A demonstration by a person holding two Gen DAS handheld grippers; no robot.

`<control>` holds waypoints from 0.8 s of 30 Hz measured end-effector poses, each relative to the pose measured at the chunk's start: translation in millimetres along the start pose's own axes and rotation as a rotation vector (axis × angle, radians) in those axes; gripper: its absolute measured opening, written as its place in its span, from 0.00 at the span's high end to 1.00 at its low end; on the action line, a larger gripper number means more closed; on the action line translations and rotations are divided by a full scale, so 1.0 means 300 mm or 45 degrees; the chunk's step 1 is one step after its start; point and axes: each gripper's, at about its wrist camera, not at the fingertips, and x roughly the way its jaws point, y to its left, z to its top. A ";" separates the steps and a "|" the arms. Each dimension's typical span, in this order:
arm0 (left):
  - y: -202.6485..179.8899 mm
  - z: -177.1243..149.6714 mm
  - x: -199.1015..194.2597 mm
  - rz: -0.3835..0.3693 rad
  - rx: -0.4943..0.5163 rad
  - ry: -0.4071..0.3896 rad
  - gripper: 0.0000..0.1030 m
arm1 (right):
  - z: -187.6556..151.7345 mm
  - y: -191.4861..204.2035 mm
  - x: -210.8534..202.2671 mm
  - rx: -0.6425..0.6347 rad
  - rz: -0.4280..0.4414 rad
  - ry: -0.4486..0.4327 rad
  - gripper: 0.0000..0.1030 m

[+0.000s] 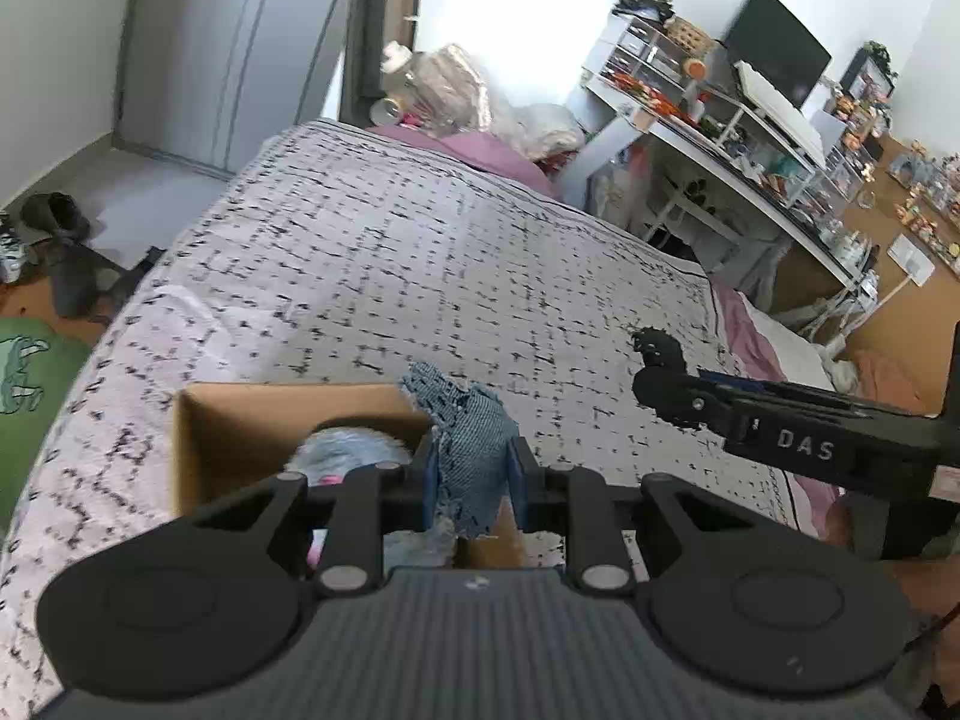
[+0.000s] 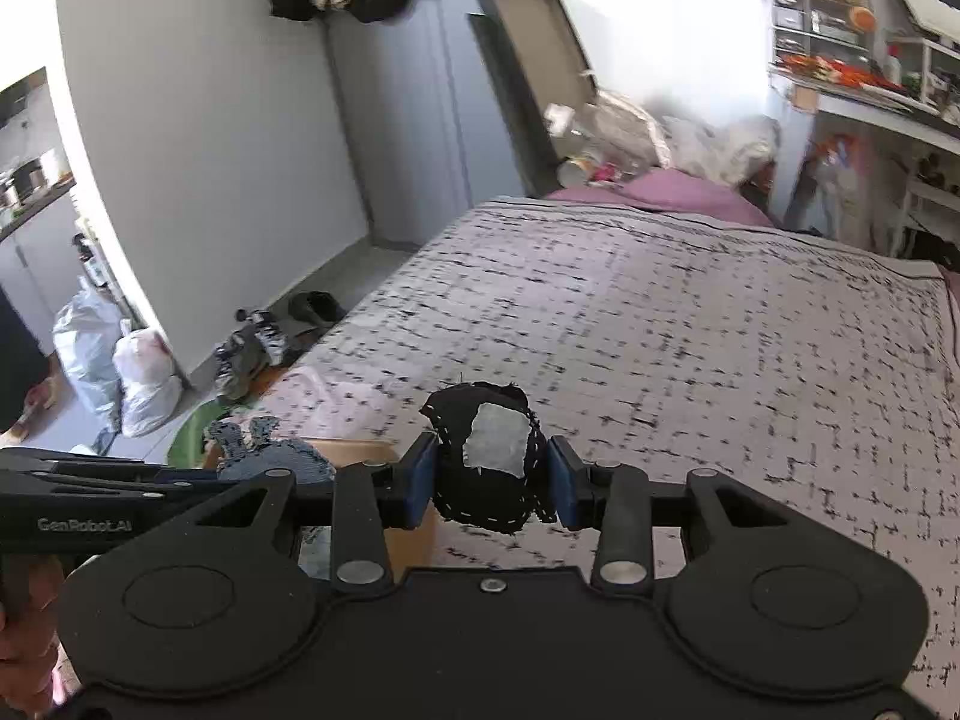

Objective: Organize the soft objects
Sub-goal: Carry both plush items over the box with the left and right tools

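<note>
My left gripper (image 1: 471, 468) is shut on a blue denim soft toy (image 1: 468, 438) and holds it over the right end of an open cardboard box (image 1: 240, 420) on the bed. A pale grey-blue soft thing (image 1: 348, 450) lies inside the box. My right gripper (image 2: 492, 474) is shut on a black stitched soft toy with a grey patch (image 2: 489, 456), above the bed, right of the box (image 2: 360, 450). The right gripper also shows in the left wrist view (image 1: 654, 372), its black toy (image 1: 657, 348) sticking out. The denim toy also shows in the right wrist view (image 2: 264, 450).
The bed has a pale checked cover (image 1: 420, 252) with purple pillows (image 1: 480, 150) at the far end. A cluttered white desk with a monitor (image 1: 774, 48) stands to the right. Shoes (image 2: 258, 342) and white bags (image 2: 120, 360) lie on the floor to the left.
</note>
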 end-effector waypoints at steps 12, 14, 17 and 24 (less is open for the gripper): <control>0.114 -0.034 -0.034 0.088 -0.089 0.005 0.78 | -0.016 0.095 0.012 -0.033 0.097 0.022 0.62; 0.122 -0.037 -0.035 0.094 -0.083 0.008 0.78 | -0.023 0.106 0.024 -0.036 0.104 0.037 0.62; 0.136 -0.048 -0.033 0.117 -0.070 0.006 0.78 | -0.038 0.130 0.036 -0.048 0.118 0.056 0.62; 0.199 -0.048 -0.012 0.165 -0.118 -0.011 0.78 | -0.102 0.210 0.061 -0.103 0.179 0.133 0.62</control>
